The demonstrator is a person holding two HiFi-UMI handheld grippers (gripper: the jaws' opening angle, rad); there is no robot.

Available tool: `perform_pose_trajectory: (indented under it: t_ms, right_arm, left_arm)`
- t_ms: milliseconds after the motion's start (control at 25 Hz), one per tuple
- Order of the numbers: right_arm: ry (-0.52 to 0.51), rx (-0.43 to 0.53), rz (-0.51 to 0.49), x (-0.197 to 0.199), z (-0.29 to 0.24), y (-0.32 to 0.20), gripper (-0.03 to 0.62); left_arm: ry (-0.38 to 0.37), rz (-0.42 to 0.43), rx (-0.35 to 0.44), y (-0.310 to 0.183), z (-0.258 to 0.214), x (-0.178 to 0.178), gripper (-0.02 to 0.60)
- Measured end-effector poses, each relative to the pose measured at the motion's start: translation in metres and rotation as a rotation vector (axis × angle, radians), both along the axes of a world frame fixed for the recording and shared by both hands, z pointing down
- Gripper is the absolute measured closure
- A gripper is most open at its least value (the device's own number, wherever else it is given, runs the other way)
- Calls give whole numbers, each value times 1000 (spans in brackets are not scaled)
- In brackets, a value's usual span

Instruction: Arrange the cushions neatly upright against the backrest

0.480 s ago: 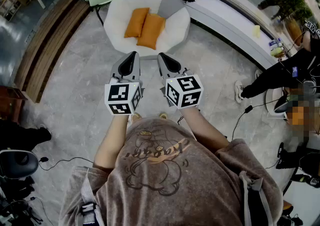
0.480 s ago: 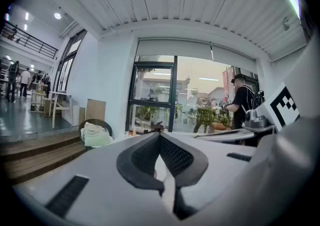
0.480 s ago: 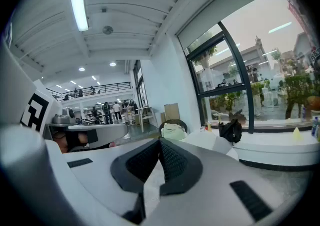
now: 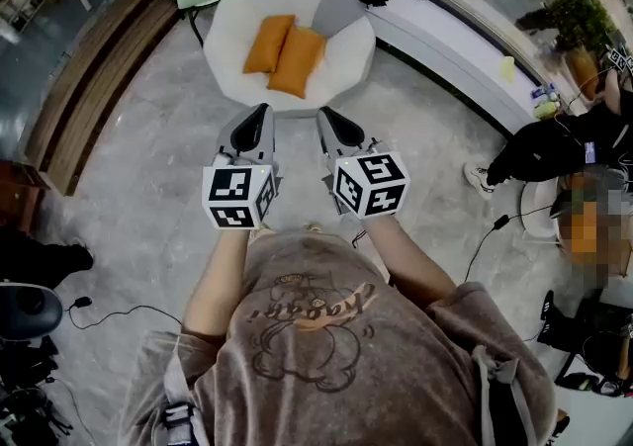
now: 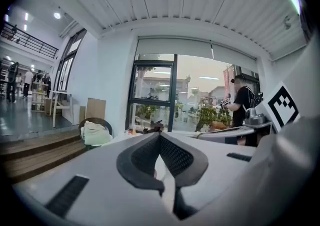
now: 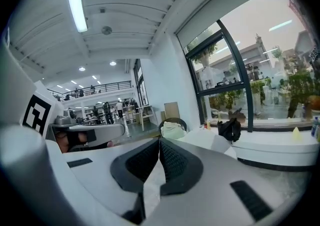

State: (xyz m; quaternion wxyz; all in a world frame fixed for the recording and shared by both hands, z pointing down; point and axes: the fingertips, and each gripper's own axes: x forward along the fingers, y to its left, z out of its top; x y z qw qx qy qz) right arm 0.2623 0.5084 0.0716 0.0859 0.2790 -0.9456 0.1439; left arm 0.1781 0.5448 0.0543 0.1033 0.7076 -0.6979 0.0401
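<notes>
- Orange fabric cushions, two, lie flat side by side on the round white padded chair; a grey cushion sits at the seat's rear.
- Head view: left gripper and right gripper are side by side near the chair's front edge, clear of the cushions.
- Left gripper view: jaws closed tip to tip, nothing between.
- Right gripper view: jaws closed, empty.
</notes>
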Motion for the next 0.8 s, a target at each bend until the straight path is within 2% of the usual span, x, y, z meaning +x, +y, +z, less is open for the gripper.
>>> perform_pose_trajectory:
  t_ms: [320,520,800]
  right_arm:
    - [0,-10,-43,28,12,-9,572]
    - [0,-8,-54,29,15,-19,572]
    - [17,-19,-46,17,27,-61,572]
  left_arm:
    - [-15,-39,0,-6,7,9,577]
    - [1,-54,-2,-18,12,6,577]
    - [11,-37,-19,-60,23,-5,577]
